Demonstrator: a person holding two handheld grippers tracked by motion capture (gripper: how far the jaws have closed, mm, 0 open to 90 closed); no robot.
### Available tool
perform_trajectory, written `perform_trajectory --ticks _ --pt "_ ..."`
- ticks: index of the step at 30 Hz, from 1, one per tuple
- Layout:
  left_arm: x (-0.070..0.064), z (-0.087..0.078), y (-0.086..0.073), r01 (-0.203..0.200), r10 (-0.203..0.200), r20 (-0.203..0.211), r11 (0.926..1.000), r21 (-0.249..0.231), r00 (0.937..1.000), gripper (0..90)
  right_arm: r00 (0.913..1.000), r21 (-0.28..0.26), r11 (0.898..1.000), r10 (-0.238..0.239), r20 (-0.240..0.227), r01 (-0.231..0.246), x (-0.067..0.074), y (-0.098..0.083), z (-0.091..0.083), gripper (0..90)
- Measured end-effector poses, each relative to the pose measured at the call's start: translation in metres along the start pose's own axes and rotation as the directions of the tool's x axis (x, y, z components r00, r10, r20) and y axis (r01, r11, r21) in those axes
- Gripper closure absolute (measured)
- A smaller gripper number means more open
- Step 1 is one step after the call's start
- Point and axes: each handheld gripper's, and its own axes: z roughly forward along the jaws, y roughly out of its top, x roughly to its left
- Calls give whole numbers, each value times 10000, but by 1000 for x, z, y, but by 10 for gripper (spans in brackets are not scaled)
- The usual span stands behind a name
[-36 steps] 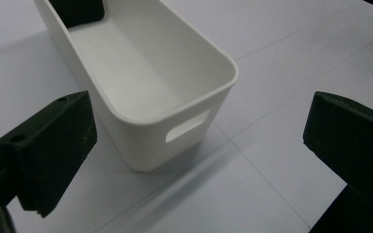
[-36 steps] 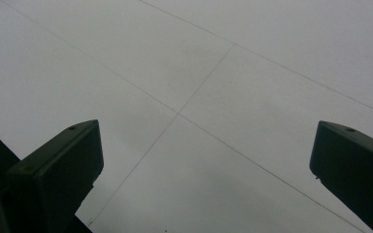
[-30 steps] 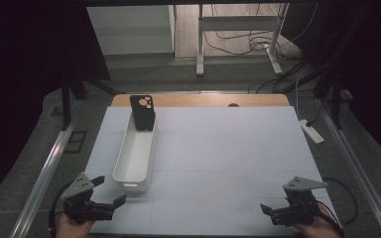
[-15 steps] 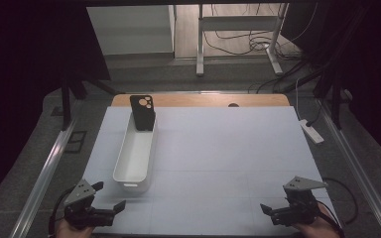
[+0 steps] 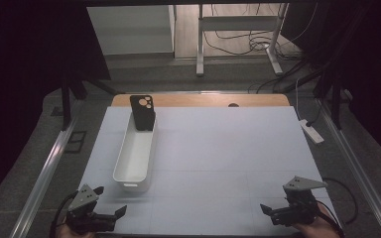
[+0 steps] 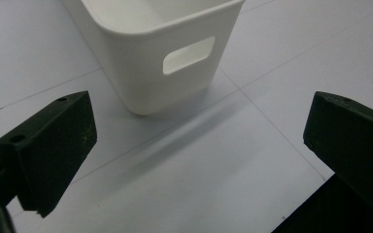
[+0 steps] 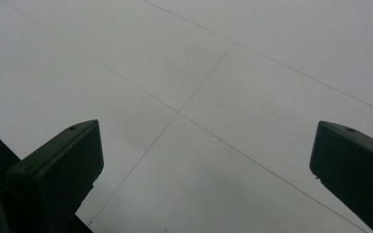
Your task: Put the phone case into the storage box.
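The left hand-held gripper (image 5: 110, 214) sits at the near left corner of the desk (image 5: 228, 148), its jaws spread wide apart and grasping nothing. In the left gripper view the two black jaws stand far to either side, and between and beyond them is the near end of a white plastic bin (image 6: 160, 43), with an oblong handle cutout (image 6: 188, 55) in its end wall. The bin rests on the desk's pale surface, near the jaws but apart from them; no part of the gripper touches it.

From the high view, the white plastic bin (image 5: 135, 153) is long and narrow, lying lengthwise on the left half of the desk, running from near the front edge toward the far side. At its far end a black phone case (image 5: 143, 112) stands upright, leaning against the end wall, its camera cutouts facing the viewer.

The right hand-held gripper (image 5: 269, 212) is at the near right corner of the desk, well apart from the bin. Its jaws are likewise released, spread wide with nothing between them; the right gripper view looks down on bare desk surface (image 7: 223, 97) crossed by thin lines.

A white power strip (image 5: 310, 131) lies just off the desk's right edge.
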Motion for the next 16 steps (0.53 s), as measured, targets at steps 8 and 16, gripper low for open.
perform_trajectory --ticks 8,16 --pt "-4 2 -2 -218 222 -169 9995 243 9996 0 10000 13 10000 -14 -10 14 0 0 0 0" --pt "-4 3 -2 -174 179 -170 9994 294 9997 0 10000 47 10000 -55 -21 55 1 0 0 0"
